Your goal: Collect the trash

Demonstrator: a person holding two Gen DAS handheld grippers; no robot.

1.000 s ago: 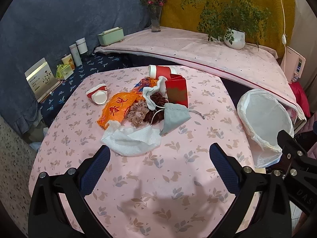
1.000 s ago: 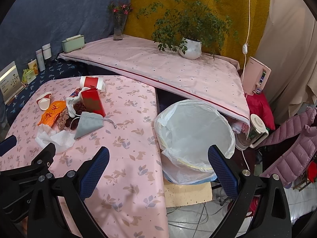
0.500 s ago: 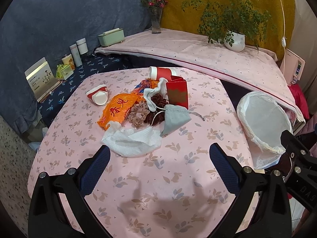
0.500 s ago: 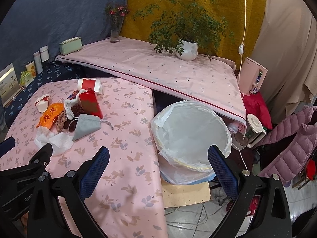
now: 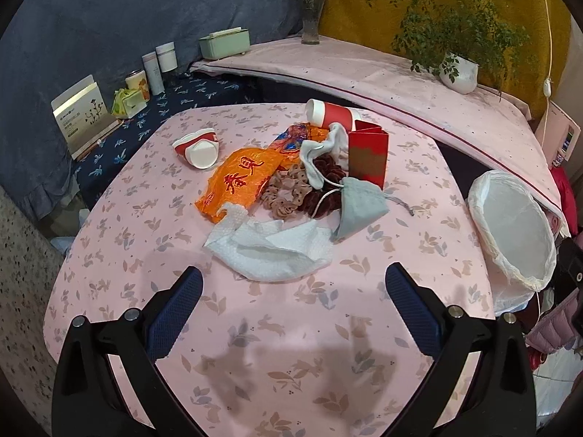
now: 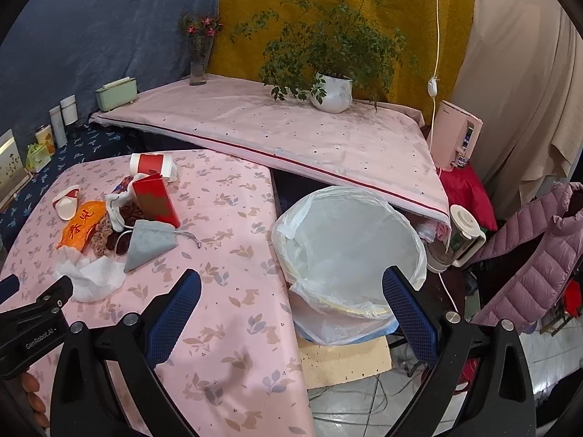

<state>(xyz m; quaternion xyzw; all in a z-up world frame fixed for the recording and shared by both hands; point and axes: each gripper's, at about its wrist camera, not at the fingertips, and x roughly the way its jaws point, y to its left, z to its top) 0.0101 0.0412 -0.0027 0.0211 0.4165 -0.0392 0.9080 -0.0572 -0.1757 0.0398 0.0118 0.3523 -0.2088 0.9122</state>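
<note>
Pink table: trash pile just ahead of left tongs, both tongs wide, empty; right tongs w/ bin

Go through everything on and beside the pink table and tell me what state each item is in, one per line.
Left gripper: open, empty, above the table.
Right gripper: open, empty.
Bin lined with a white plastic bag: open, looks empty.
Tall red-and-white paper cup: lying on its side.
Squashed red-and-white paper cup: crushed, on its side.
Orange foil wrapper: crumpled.
White paper towel: crumpled.
Grey drawstring pouch: lying flat.
Red paper envelope: propped upright.
</note>
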